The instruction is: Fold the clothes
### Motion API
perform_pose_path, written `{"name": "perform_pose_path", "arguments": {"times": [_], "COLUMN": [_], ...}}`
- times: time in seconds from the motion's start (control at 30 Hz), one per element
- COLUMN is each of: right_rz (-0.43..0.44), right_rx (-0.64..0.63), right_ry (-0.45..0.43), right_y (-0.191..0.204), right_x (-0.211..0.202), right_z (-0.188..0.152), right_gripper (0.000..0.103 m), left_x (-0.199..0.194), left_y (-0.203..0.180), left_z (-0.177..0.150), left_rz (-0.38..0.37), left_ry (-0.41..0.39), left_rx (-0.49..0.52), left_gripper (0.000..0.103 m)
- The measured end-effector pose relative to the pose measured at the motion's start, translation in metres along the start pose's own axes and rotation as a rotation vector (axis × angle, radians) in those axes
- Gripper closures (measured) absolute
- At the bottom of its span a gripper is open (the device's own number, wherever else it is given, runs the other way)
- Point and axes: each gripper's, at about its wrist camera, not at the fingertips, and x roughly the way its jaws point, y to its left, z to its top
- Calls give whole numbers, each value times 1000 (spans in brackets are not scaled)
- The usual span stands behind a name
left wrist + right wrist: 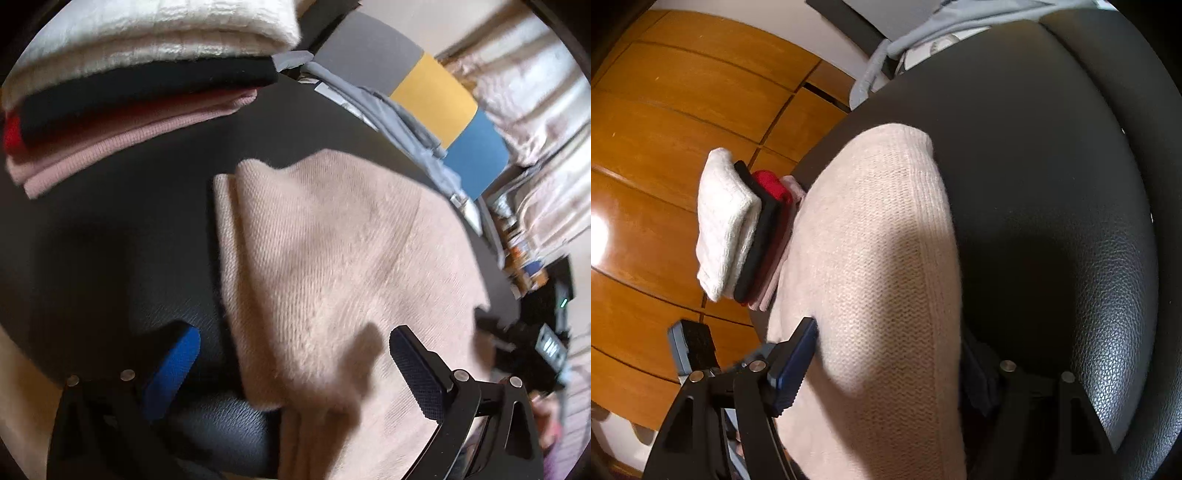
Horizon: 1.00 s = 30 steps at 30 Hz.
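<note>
left wrist view: a black leather seat (110, 229) carries a pale pink knit sweater (332, 258), folded, its edge lying between the spread fingers of the left claw (295, 369), which grip nothing. beyond it, a stack of folded clothes (140, 85) rests on the same seat: white on top, then black, red and pink. right wrist view: the sweater (879, 266) passes between the fingers of the right claw (886, 369), which stand wide apart on either side of it; whether they press the cloth cannot be told. the stack (738, 225) lies just beside the sweater, above a wooden floor (665, 110).
</note>
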Motion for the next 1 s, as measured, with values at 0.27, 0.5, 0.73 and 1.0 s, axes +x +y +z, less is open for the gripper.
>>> {"name": "perform_pose_path", "arguments": {"times": [0.27,0.5,0.73,1.0], "right_rz": [3,-58,-117,-92], "right_rx": [-27,-77,-122,-249], "right_ry": [-21,-26,-57,-121], "right_y": [1,11,28,81], "right_x": [0,3,0,-31], "right_z": [-4,-6,-10,-13], "right_gripper": [30,32,59,67], "left_x": [6,13,9,-37], "left_y": [-5,-11,-19,-45], "left_z": [5,4,4,7], "left_rz": [-22,-63,-37,-98], "left_ry": [-10,4,-28,-97], "left_rx": [40,50,71,153], "left_gripper": [27,55,70,83]}}
